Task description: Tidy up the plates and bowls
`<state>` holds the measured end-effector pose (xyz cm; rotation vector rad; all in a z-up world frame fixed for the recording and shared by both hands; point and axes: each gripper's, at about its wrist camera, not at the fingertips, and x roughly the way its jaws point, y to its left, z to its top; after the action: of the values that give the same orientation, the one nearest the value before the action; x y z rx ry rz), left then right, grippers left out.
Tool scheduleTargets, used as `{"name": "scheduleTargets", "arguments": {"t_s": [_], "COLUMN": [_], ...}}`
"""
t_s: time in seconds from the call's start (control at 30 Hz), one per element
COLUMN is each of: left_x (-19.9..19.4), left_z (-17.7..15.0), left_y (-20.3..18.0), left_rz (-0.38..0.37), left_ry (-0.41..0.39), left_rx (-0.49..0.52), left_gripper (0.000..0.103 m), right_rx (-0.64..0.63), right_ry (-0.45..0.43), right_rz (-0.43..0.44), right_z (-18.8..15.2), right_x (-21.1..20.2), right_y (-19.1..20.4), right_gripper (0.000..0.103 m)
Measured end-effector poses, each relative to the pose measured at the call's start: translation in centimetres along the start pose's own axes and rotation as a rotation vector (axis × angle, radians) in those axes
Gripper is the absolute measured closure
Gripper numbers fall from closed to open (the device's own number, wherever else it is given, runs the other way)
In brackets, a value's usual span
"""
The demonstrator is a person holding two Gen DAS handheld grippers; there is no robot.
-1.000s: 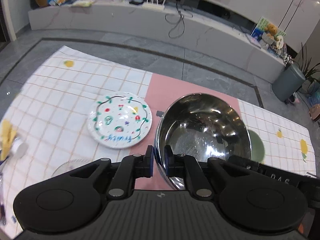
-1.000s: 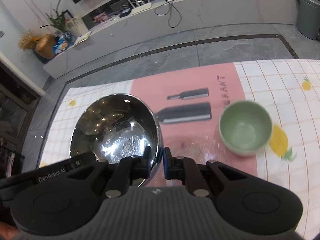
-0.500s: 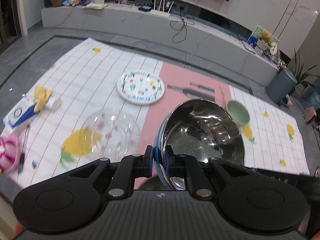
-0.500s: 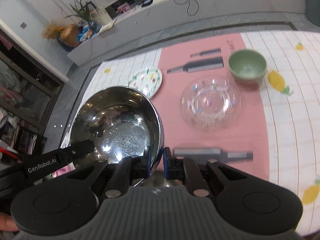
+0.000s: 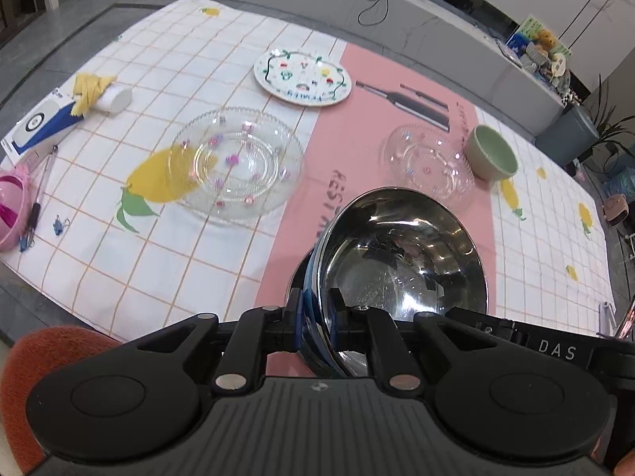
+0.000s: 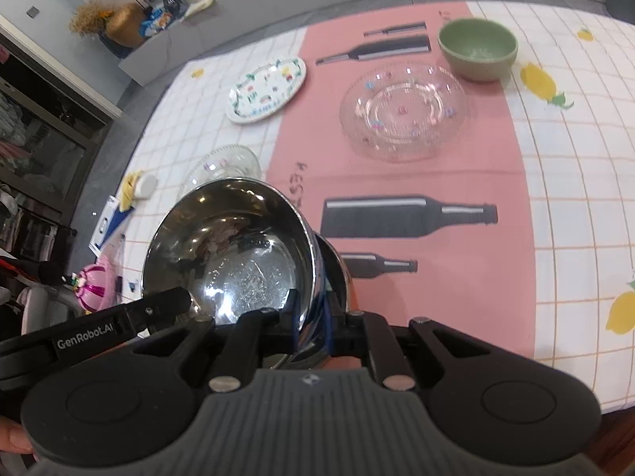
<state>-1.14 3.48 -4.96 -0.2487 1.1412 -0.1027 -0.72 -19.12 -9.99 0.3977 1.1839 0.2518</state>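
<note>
The left tongs (image 5: pixel 315 327) are clamped on the near-left rim of a polished stainless steel bowl (image 5: pixel 401 254), one blue-padded finger outside the wall and one inside; the right tongs (image 6: pixel 311 323) are clamped the same way on the opposite rim of that steel bowl (image 6: pixel 234 250). The bowl is deep, round and mirror-bright, its inside throwing back warped reflections of the room and showing a faint scuffed patch at the bottom. It is tilted between the two black matte tongs, above the near part of a cloth (image 5: pixel 222 59) that is white with a thin orange grid and printed lemons, crossed by a flat pink band with black bottle silhouettes.

On the cloth beyond it lie the other dishes. A wide clear glass plate (image 5: pixel 238 164) with a beaded, scalloped rim and small pink and purple flower dots sits on the white grid, over a printed lemon. A smaller clear glass bowl (image 5: pixel 430 162) with the same dotted pattern rests on the pink band, just beside a matte sage-green ceramic bowl (image 5: pixel 492 152) with thick rounded walls. Farther back is a flat white ceramic plate (image 5: pixel 302 78), glossy, with a painted green vine border and small coloured motifs.

At the left edge of the cloth lie a blue-and-white box (image 5: pixel 37 127), a crumpled yellow wrapper (image 5: pixel 89 87), pens (image 5: pixel 37 206) and a pink plastic container (image 5: pixel 12 210)
</note>
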Motion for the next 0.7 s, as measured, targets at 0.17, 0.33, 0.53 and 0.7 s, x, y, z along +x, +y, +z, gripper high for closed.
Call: {"name": "scheduleTargets", "arguments": {"t_s": [0.17,0.33,0.53,0.7], "left_x": [0.6,0.8,1.2,1.6], "left_z": [-0.4,-0.5,-0.7,-0.7], "left_y": [0.2,0.0,-0.1,-0.1], "left_rz": [0.000,0.011,0.033,0.039], "left_ry": [0.032,0.040,0.059,0.058], "left_rx": [-0.006,0.002,0.014,0.016], "left_gripper": [0.090,0.090,0.090,0.090], "right_rx": [-0.009,-0.015,-0.017,-0.028], "right_ry": [0.018,0.032,0.045,0.039], "right_rz": [-0.016,-0.029,-0.036,-0.052], "right_z": [-0.2,-0.2,-0.2,-0.3], "right_x": [0.6,1.0,1.5,1.9], "right_y": [0.0,0.1,-0.1,0.1], "right_gripper": [0.093,0.094,0.094,0.093]}}
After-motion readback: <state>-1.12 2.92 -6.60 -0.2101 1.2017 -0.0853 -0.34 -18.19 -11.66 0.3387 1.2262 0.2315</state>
